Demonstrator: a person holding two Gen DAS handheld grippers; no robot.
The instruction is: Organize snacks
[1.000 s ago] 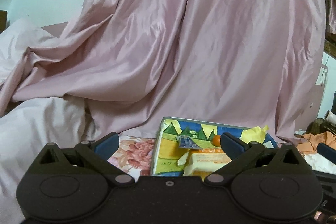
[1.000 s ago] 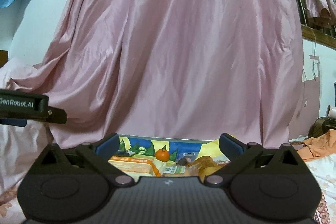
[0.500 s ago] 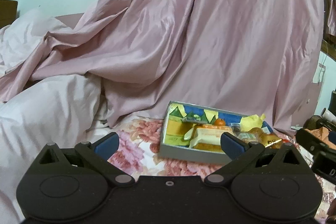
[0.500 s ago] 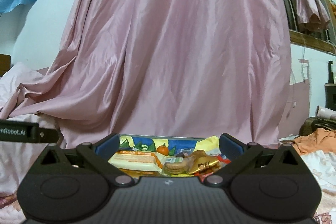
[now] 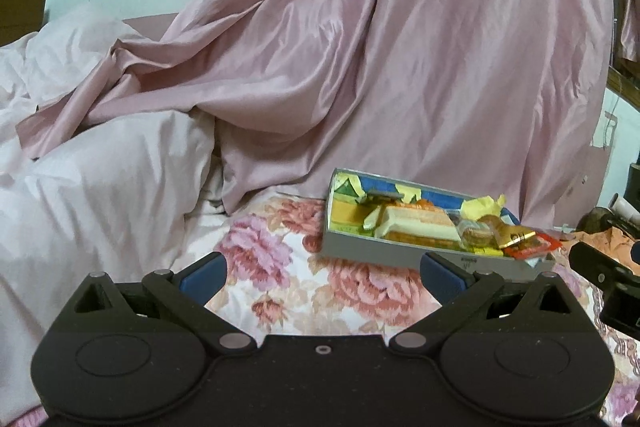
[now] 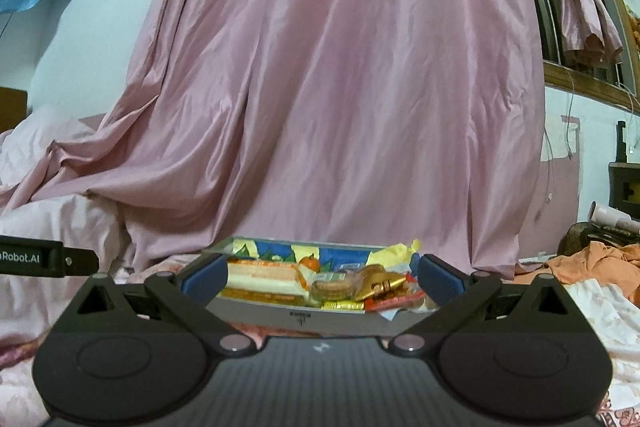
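Note:
A grey box [image 5: 384, 251] with a colourful lining sits on the floral bedsheet, filled with snacks: a cream and orange wafer pack [image 5: 416, 223], a gold-wrapped snack [image 5: 508, 233], a red packet [image 5: 532, 247] and a yellow wrapper [image 5: 480, 205]. My left gripper [image 5: 322, 273] is open and empty, back and to the left of the box. In the right wrist view the box [image 6: 320, 317] lies just ahead of my right gripper [image 6: 322, 273], which is open and empty. A small orange fruit [image 6: 310, 263] shows at the back of the box.
A pink satin curtain [image 5: 400, 47] hangs right behind the box. A rumpled white duvet [image 5: 92, 179] lies to the left. Orange cloth [image 6: 592, 263] and clutter lie to the right. The right gripper's body [image 5: 608, 279] shows at the right edge of the left wrist view.
Both grippers have pulled back and up from the box, so more of the bedsheet and box front shows. Both stayed open and empty.

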